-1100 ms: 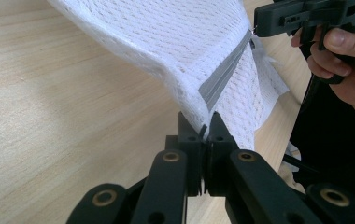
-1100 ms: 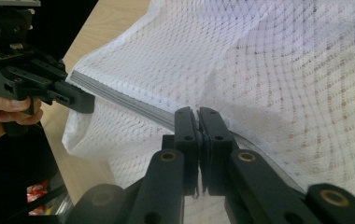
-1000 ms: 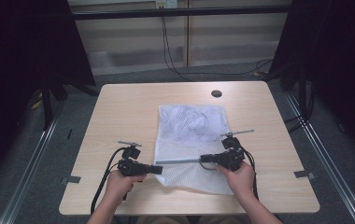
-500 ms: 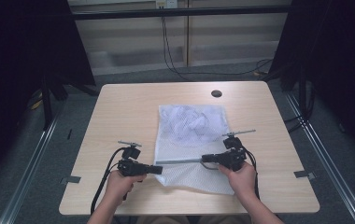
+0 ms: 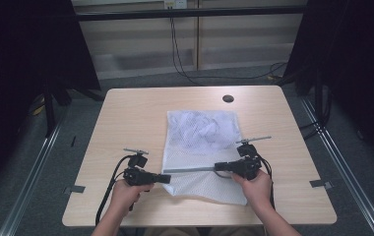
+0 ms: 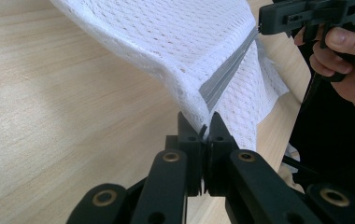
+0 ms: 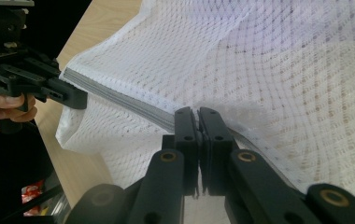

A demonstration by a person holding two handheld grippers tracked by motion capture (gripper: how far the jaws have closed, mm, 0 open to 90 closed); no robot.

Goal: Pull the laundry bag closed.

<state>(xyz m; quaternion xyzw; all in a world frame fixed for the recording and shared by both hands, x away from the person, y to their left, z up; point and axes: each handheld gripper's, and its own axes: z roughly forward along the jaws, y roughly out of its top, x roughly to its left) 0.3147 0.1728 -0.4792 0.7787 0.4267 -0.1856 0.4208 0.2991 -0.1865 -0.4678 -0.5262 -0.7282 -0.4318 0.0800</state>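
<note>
A: Where's the mesh bag (image 5: 201, 152) right now?

B: It lies flat on the wooden table (image 5: 126, 118), near the middle and a bit toward the person. Something white and crumpled bunches in its far half. A grey zipper (image 5: 190, 170) runs across the near part.

A: And the grippers?

B: The left gripper (image 5: 168, 178) has its jaws pinched tight on the left end of the zipper; the left gripper view shows the cloth (image 6: 185, 51) and zipper tape (image 6: 222, 79) clamped right at the tips. The right gripper (image 5: 218, 168) is clamped on the zipper too, farther along toward the right; I judge it holds the slider, though the pull itself is hidden between the jaws.

A: How will the bag handle?

B: Light and limp, I'd say. The open-weave netting (image 7: 278, 65) sags and folds wherever it's lifted, so it won't keep any shape. It looks snaggy rather than slippery.

A: Best place to hold it?

B: The zipper tape. It's the one firm, flat strip; the mesh beside it would just stretch and slip.
</note>
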